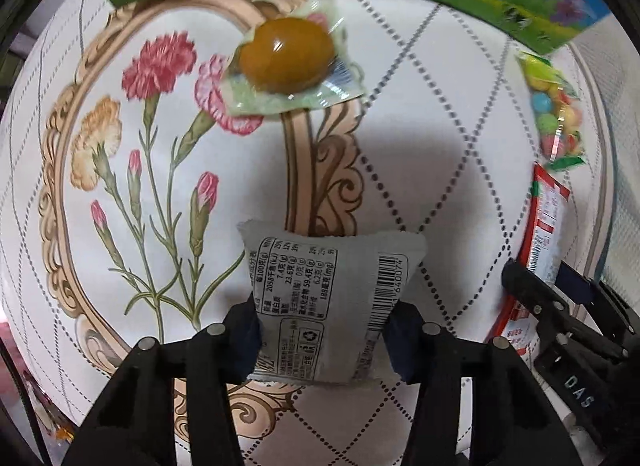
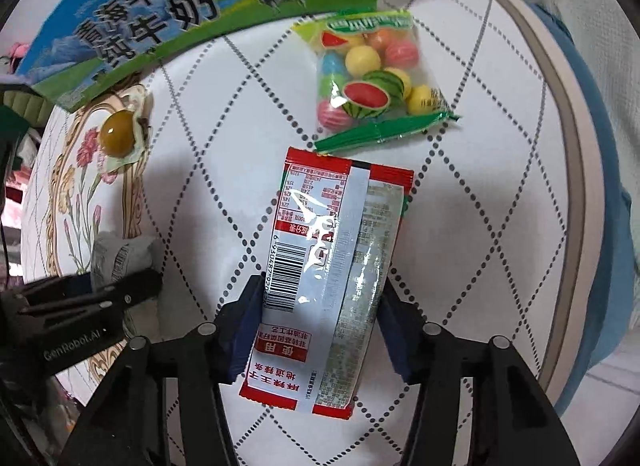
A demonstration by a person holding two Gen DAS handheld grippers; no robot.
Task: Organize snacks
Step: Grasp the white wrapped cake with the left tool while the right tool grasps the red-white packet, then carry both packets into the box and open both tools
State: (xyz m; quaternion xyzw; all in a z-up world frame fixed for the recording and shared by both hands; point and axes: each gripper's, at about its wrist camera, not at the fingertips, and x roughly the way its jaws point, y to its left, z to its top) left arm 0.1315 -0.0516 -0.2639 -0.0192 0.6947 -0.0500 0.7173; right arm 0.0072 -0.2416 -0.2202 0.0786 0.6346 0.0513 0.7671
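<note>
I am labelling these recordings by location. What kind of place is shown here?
Probably a home, at a round table under a quilted floral cloth. Small snack packets lie on it: a bag of coloured candy balls and a wrapped brown egg, beside a milk carton.

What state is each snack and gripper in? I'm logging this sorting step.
Left gripper: shut on the grey packet, back side up.
Right gripper: shut on the red packet, back side up.
Candy bag: sealed, lying flat, untouched.
Egg pouch: sealed, lying flat on the tablecloth.
Milk box: lying at the far edge; whether it is open cannot be told.
</note>
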